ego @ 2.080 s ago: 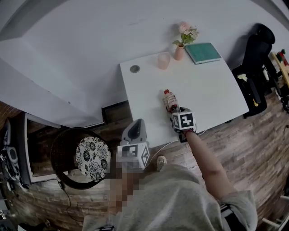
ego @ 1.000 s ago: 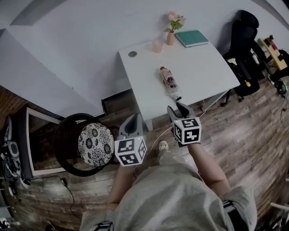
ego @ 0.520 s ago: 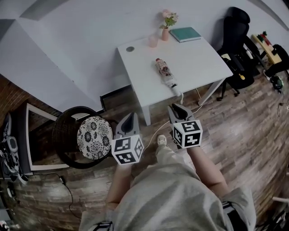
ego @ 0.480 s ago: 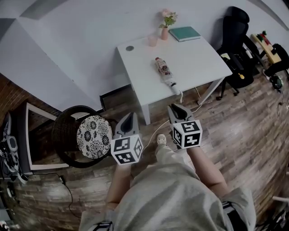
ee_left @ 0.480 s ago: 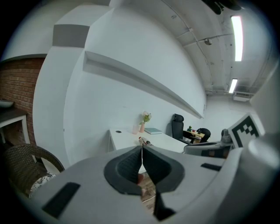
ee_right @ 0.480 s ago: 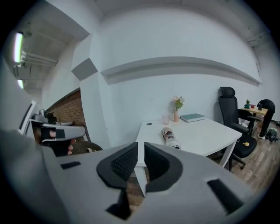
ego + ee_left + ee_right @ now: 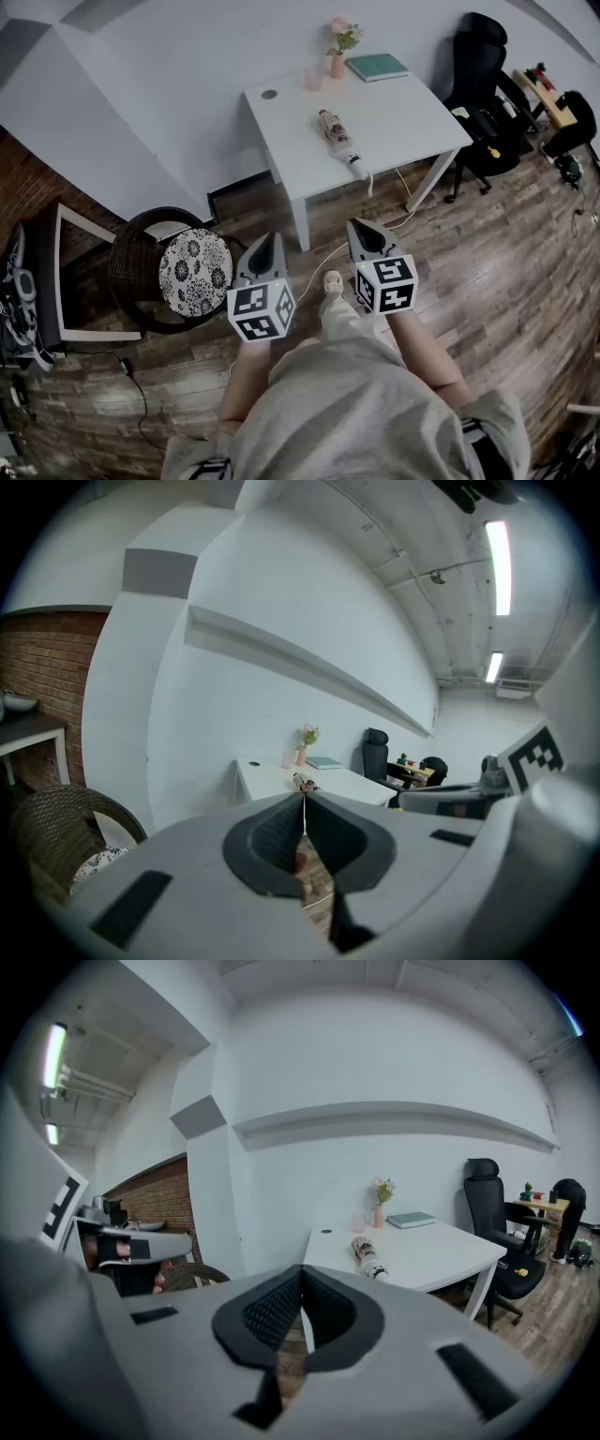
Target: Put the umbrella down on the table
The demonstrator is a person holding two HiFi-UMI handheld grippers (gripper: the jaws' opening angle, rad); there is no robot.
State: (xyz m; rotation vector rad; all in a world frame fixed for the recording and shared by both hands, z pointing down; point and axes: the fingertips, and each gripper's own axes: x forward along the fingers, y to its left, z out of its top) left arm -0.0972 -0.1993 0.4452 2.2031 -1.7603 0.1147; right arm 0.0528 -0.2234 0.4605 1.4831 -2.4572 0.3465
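Umbrella point(image 7: 338, 141) is now left lying folded on the white surface point(image 7: 412, 117) — released, the job judged done. The right hand-held gripper point(image 7: 361, 231) is drawn well back, jaws brought together on nothing; the left hand-held gripper point(image 7: 265, 245) is likewise closed and empty.

No legible text. Left gripper point(image 7: 265, 241) and right gripper point(image 7: 362, 227) carry only black-and-white square marker patterns. Print on the umbrella point(image 7: 337, 137), 12 o'clock, is too small to read.
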